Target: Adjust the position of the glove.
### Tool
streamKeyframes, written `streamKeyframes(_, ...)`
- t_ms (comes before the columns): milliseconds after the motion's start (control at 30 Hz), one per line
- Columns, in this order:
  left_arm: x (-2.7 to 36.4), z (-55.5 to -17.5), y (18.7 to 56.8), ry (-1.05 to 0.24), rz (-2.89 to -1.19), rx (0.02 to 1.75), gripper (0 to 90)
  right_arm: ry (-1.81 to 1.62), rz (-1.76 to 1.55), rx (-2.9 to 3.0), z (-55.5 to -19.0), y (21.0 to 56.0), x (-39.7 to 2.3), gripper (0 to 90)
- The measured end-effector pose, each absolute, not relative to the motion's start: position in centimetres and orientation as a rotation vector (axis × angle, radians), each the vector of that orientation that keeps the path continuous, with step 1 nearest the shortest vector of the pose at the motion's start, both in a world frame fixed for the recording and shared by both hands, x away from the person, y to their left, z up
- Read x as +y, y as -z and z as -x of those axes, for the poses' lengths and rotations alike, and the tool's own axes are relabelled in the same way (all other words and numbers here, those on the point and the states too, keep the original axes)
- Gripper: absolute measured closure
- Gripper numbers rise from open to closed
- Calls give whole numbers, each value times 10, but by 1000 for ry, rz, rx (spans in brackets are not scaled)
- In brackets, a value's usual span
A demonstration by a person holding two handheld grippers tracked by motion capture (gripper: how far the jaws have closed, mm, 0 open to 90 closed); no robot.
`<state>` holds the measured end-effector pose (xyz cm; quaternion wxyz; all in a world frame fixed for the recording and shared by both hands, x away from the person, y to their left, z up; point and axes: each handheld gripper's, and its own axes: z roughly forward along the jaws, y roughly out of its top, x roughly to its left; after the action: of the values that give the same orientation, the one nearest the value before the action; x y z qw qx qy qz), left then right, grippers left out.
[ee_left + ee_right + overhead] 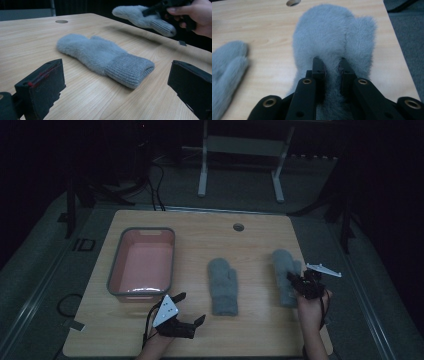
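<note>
Two fuzzy grey knit mittens, and neither is in the pink plastic tub with the grey rim (116, 270) yet. My right tool (331, 67) is clenched on the right-hand mitten (332, 37), lifted off the light wooden bench (200, 227) at its right side. The other mitten (222, 285) lies flat mid-bench. My left tool (192, 307) sits released near the tub. I'd guess both mittens go in the tub, so barely started.

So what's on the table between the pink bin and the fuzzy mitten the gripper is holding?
The other grey mitten lies flat between the pink bin and the held mitten, as the high view shows.
</note>
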<state>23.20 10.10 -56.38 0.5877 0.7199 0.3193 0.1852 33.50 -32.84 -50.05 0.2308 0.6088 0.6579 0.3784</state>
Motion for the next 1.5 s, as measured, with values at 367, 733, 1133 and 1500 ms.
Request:
streamKeyframes(367,100,-231,562,-441,-1668,739,13,-930,-1691,1809,-310,520,-327,779)
streamKeyframes(733,100,-228,561,-478,-1667,726,12,-891,-1701,1863,-329,545,-329,676)
streamKeyframes(1133,100,-226,558,-460,-1658,721,0,-889,-1539,1983,-331,534,-345,433)
streamKeyframes(1500,100,-226,558,-452,-1648,701,0,-906,-1478,2024,-329,551,-341,751)
